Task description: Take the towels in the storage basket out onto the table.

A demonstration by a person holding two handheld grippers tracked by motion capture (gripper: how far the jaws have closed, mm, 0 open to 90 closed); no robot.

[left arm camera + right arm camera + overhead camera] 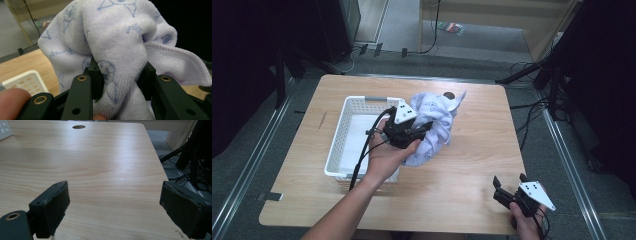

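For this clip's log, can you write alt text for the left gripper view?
The left gripper is shut on a bunched white towel with pale blue prints, which fills most of the frame above the two black jaws. A corner of the white basket on the wooden table shows at lower left.

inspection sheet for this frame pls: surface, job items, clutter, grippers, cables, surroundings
Surface: light wooden table, round hole near its far edge.
Job's things: pale lilac terry towel with blue prints, bunched and lifted beside the white perforated plastic basket; nothing seen in the basket.
Clutter: nothing seen on the table.
Grippers: left gripper shut on the towel; right gripper open, low over bare wood at the table's near right corner.
Cables: black cable trails from the left gripper over the basket; loose cables on the floor.
Surroundings: grey floor, wooden furniture behind, dark stands at both sides.
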